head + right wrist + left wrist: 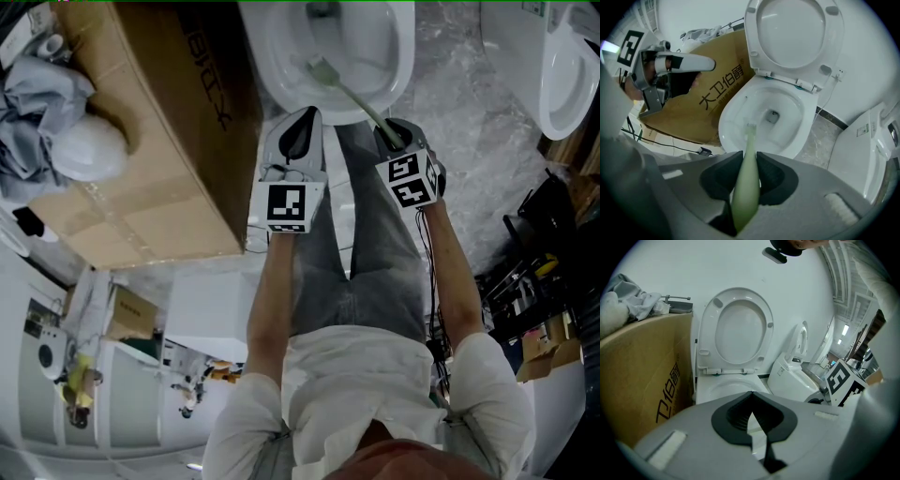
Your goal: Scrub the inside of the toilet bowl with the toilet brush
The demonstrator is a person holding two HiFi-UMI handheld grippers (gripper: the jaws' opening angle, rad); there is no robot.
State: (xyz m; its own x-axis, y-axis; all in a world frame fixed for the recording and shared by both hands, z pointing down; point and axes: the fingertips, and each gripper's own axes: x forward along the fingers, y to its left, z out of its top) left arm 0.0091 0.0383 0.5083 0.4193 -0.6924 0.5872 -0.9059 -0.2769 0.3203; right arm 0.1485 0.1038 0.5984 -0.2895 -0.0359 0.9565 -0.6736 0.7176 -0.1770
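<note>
Toilet brush: green handle pinched in my right gripper jaws, head inside the toilet bowl, against its near left wall. Left gripper jaws pressed together, empty. Cardboard box left.

The toilet bowl was white and oval. Its seat and lid stood tipped up against the wall, and a dark drain opening sat low in the basin. The toilet brush had a slim pale-green handle, clamped between the jaws of the right tool. It slanted down over the front rim, with its small whitish head inside the bowl near the front wall.
</note>
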